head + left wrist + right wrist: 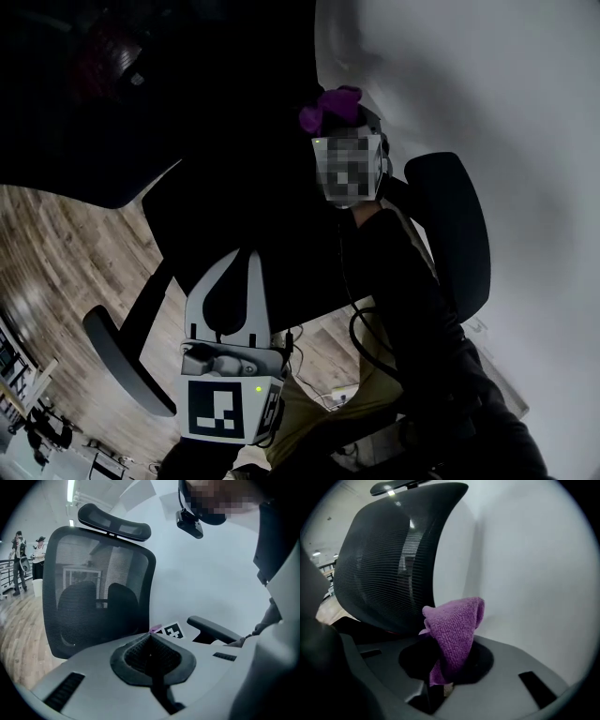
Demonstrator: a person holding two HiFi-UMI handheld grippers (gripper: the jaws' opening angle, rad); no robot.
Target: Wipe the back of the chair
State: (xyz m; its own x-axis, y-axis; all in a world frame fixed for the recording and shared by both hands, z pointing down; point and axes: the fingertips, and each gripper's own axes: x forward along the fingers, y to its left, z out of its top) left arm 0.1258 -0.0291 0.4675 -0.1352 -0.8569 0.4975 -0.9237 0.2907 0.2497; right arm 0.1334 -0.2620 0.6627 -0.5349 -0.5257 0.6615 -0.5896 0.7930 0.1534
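Right gripper view, cloth (452, 634) fronting chair (389, 559), wall (525, 573)

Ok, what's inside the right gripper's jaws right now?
A bunched purple cloth, clamped by the right gripper, its top folded over. Its lower end is hidden in the dark recess between the jaws. Contact with the mesh chair back can't be told.

Head view underexposed; chair (239, 234) near-black against bright wall (511, 103). Gripper views: fisheye distortion, dark vignetted corners.
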